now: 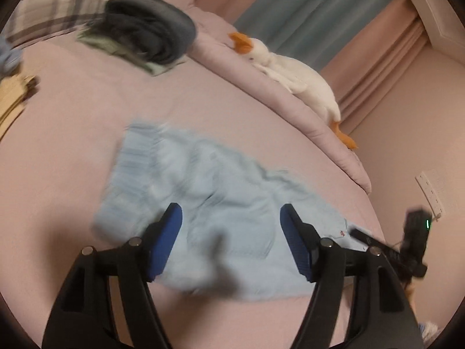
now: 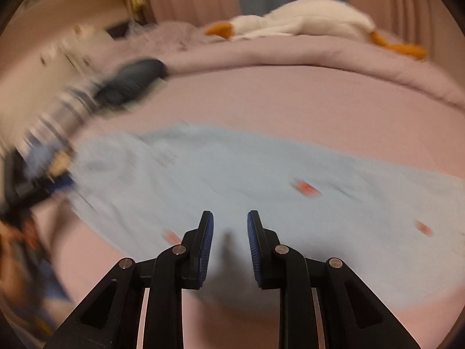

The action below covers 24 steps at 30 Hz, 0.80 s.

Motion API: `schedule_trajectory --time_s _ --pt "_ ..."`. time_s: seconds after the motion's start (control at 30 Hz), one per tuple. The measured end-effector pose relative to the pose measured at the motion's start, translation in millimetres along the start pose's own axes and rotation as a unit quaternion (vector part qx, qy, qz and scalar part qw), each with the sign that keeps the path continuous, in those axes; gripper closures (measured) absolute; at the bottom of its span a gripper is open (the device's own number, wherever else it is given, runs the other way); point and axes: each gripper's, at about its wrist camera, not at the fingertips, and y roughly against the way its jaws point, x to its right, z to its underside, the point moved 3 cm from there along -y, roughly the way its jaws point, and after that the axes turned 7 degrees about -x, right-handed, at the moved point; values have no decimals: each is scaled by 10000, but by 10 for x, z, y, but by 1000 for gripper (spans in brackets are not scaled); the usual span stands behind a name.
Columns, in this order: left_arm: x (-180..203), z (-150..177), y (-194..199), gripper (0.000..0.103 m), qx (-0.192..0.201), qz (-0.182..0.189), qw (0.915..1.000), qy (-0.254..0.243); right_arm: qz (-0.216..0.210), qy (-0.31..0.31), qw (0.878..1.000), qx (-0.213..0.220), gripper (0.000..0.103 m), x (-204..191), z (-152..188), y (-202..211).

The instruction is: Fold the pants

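Light blue pants (image 1: 203, 203) lie spread and rumpled on the pink bed sheet (image 1: 72, 145), blurred by motion. My left gripper (image 1: 231, 218) is wide open above the pants, holding nothing. The right gripper's body (image 1: 412, 232) shows at the right edge of the left wrist view. In the right wrist view the pants (image 2: 261, 180) stretch across the bed with small red marks on the cloth. My right gripper (image 2: 230, 226) hovers over their near edge, jaws partly open and empty. The left gripper (image 2: 35, 186) shows blurred at the left.
A dark folded garment (image 1: 154, 32) lies on a green cloth at the back. A white plush goose (image 1: 290, 72) rests on the rolled duvet along the bed's far side. A plaid pillow (image 1: 55, 5) and yellow cloth (image 1: 14, 96) sit at the left. Curtains hang behind.
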Motion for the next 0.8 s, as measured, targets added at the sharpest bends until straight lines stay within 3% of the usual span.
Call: schedule_trajectory --time_s 0.17,0.27,0.33,0.4,0.57,0.6,0.67,0.8 --pt "125 -146 -297 34 -223 -195 9991 -306 -344 3 9993 -149 80 -307 -682 -520" --pt "79 -145 -414 33 -399 -596 9956 -606 -449 -107 9979 -465 80 -395 -848 -773" --pt "-35 -93 -494 38 -501 -848 9924 -731 -436 -29 9967 -690 80 -436 -861 -856" --pt "-94 -64 -462 39 -404 -690 9936 -802 -446 -91 9935 -1048 80 -443 -875 -1007" --pt "-171 -39 -433 43 -338 -512 9948 -813 -1000 -179 9776 -1842 80 -535 -837 -1250" --pt "-190 -26 -417 45 -336 -482 9948 -828 -891 8 9770 -1935 83 -597 -809 -1260" --pt "-217 5 -374 47 -322 -439 9951 -831 -526 313 9807 -1856 96 -684 -840 -1250" --pt "-276 28 -327 55 -291 -318 9962 -759 -416 260 9843 -1694 96 -682 -910 -1251"
